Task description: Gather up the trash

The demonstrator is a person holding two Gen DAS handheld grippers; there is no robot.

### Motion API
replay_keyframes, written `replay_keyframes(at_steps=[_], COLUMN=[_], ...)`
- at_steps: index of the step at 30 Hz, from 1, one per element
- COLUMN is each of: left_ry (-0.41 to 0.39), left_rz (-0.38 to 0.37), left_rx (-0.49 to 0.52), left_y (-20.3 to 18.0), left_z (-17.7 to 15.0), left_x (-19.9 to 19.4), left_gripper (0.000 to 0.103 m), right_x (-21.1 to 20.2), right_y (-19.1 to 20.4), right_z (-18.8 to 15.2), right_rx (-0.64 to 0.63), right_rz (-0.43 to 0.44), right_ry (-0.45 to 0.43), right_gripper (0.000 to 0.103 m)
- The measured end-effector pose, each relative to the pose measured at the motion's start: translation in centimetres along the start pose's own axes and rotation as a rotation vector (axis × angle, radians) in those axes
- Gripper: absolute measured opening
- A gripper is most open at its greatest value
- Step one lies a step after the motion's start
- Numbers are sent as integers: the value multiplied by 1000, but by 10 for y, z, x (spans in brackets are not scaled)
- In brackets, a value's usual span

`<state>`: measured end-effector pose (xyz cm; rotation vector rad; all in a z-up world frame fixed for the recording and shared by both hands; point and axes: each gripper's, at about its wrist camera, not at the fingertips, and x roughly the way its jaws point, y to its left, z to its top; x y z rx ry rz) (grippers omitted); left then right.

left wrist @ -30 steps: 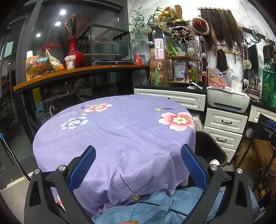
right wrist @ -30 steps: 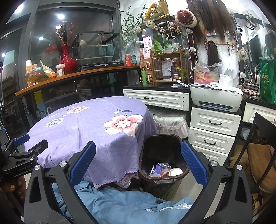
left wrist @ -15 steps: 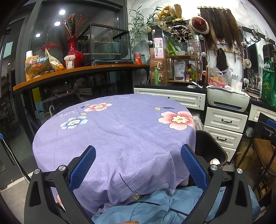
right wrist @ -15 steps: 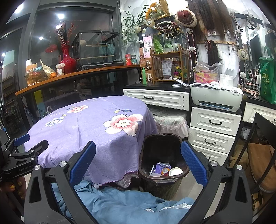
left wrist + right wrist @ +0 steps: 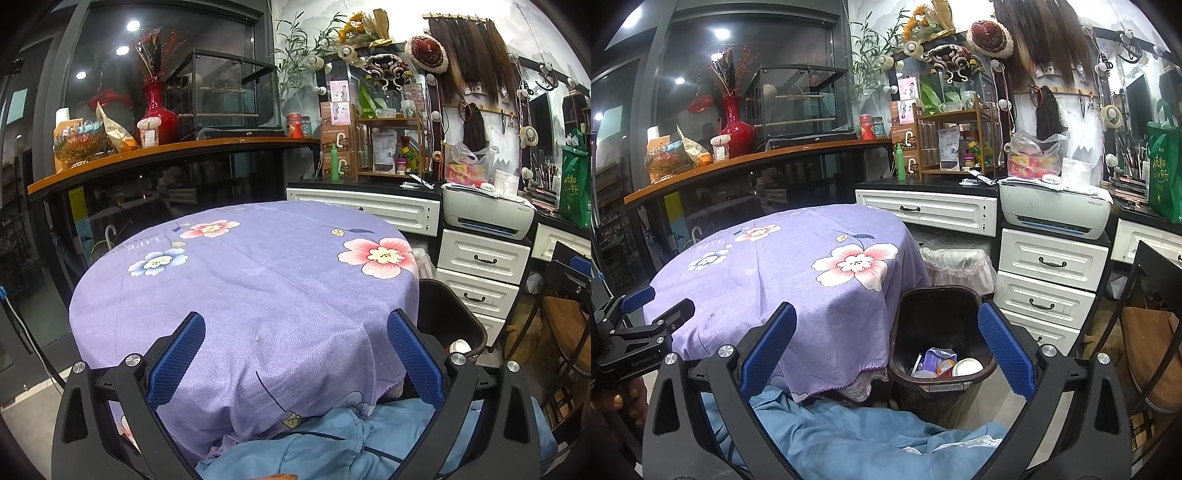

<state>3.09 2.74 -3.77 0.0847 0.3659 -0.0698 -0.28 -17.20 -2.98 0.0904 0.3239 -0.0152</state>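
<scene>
Cluttered shop shelving and white drawers ring a round desk [image 5: 258, 280] draped in a purple floral cloth. Nearest the cameras, blue fabric [image 5: 849, 435] lies bunched below both tools. Left gripper [image 5: 295, 354] is spread wide over the near edge of the cloth, its two blue pads [image 5: 177, 362] well apart, holding nothing and touching nothing. Right gripper [image 5: 886, 350] is likewise spread wide and empty, poised above the gap between the desk edge and a dark waste bin [image 5: 964, 295]. At the left edge of the right wrist view, the left gripper shows from the side, a hand [image 5: 617, 406] gripping its handle.

The bin stands on the floor just beside the desk, to its right, close to the overhanging cloth. The trash [image 5: 942, 363] lies in its bottom: a purple wrapper, an orange-marked piece and a round white lid or cup; other scraps are too small to tell. From the left wrist view only the bin's rim [image 5: 465, 325] and one white item show.

Behind the bin stands a second container with a frilly pale cover [image 5: 955, 264], its contents hidden. Farther back, a white printer [image 5: 1056, 212] sits atop the drawers.
</scene>
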Motion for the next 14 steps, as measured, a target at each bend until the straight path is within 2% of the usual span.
replay_keyframes(at_steps=[14], left_ry=[1], left_rz=[-4], left_rx=[1], left_y=[-2], left_z=[-6], left_x=[4], left_gripper=[98], right_x=[1], right_y=[0], right_z=[-1], right_rx=[0], right_rz=[0], right_ry=[2], right_gripper=[97])
